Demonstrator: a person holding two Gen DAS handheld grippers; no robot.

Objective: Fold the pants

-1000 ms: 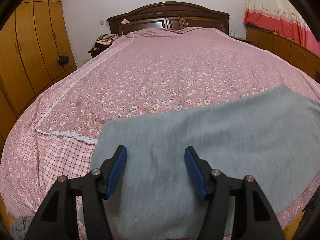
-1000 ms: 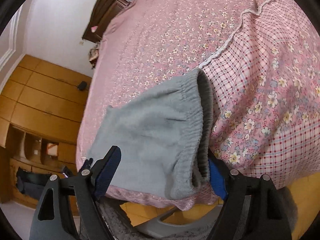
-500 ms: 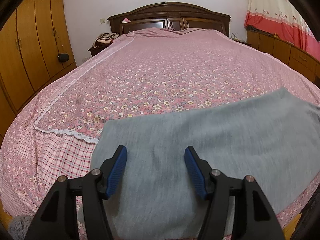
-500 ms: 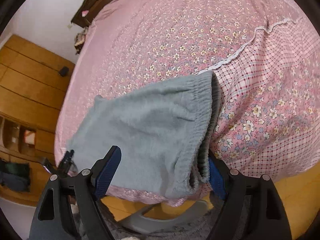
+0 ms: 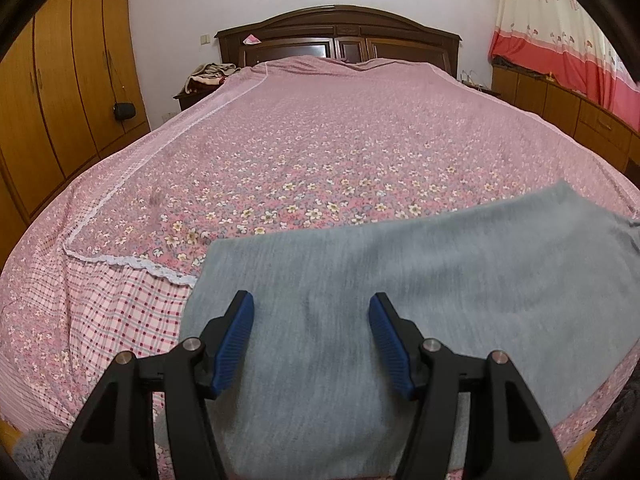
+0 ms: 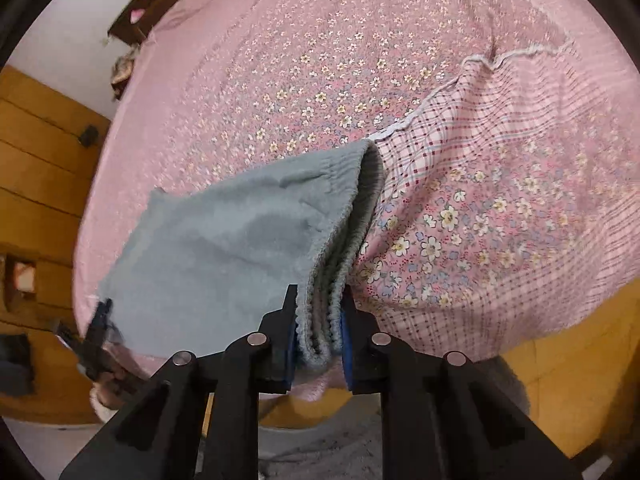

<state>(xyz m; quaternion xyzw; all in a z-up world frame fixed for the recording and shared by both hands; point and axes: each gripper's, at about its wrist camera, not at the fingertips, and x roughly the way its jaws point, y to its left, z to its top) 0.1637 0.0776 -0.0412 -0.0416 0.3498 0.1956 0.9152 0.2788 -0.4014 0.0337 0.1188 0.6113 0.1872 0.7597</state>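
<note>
- Grey sweatpants (image 5: 420, 280) lie flat across the near edge of the bed (image 5: 320, 140), part-folded w/ several layers stacked; waistband (image 6: 348, 216) end sits at the right, by the checked border of the bedspread (image 6: 500, 184).
- Handling, by my read: soft fleece knit, light, no stiffness. It will sag and drape from any single hold, and layers may slide apart if lifted fast. Not slippery, not fragile.
- Best hold: the elastic waistband, since it's thicker, ribbed and bunches well. For the other end, pinch a folded edge or corner, not the flat middle.
- Right gripper (image 6: 318, 340) is closing on the near corner of the waistband; stacked ribbed layers sit between the blue pads (image 6: 346, 332), pressed from both sides.
- Left gripper (image 5: 310, 340) has jaws apart, hovering over the flat grey cloth, nothing between the pads. Whether the tips touch the fabric I can't tell.
- Around: wide floral bedspread, far part bare, so plenty of room to fold toward. Dark headboard (image 5: 340, 36) far, wooden wardrobe (image 5: 60, 80) left, pink curtain (image 5: 560, 32) right, all well apart.
- In the way: nothing on the bed near the pants. Risk is the near bed edge; cloth overhangs slightly and could slip to the floor.
</note>
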